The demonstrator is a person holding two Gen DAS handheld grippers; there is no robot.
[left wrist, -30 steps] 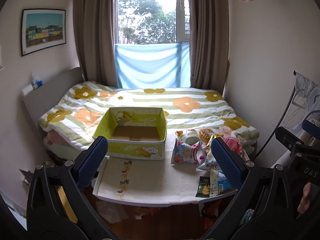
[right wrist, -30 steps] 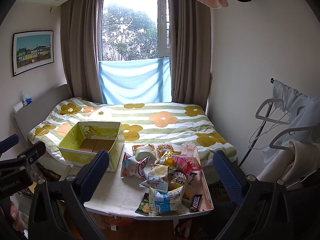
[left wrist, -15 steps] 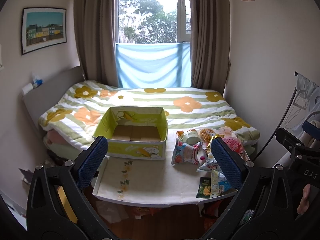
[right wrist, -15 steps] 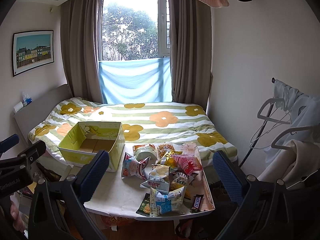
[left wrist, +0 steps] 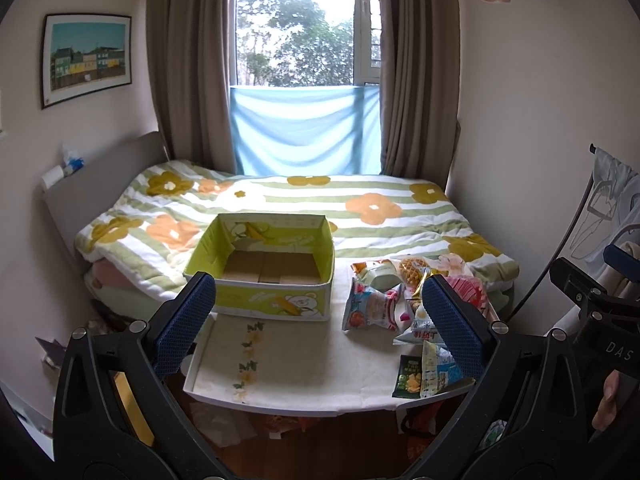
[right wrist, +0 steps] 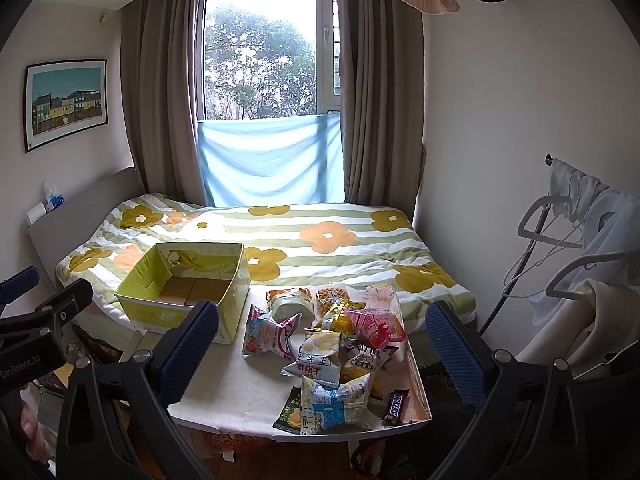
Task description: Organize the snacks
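Observation:
An empty yellow-green cardboard box [left wrist: 262,268] [right wrist: 188,290] stands at the table's far left. A pile of several snack bags [left wrist: 400,304] [right wrist: 332,340] lies on the right half of the white table [left wrist: 296,364] [right wrist: 240,392], with a Snickers bar [right wrist: 394,402] at the front right. My left gripper [left wrist: 320,320] is open and empty, held back from the table's near edge. My right gripper [right wrist: 324,344] is open and empty, also short of the table, facing the pile.
A bed with a flowered striped quilt [left wrist: 320,208] lies behind the table. A clothes rack with hangers [right wrist: 580,264] stands at the right. Clutter lies on the wooden floor [left wrist: 280,440] under the table. Each gripper shows at the edge of the other's view.
Both views have shifted very slightly; the table sits a touch closer. Nothing was taken hold of or let go.

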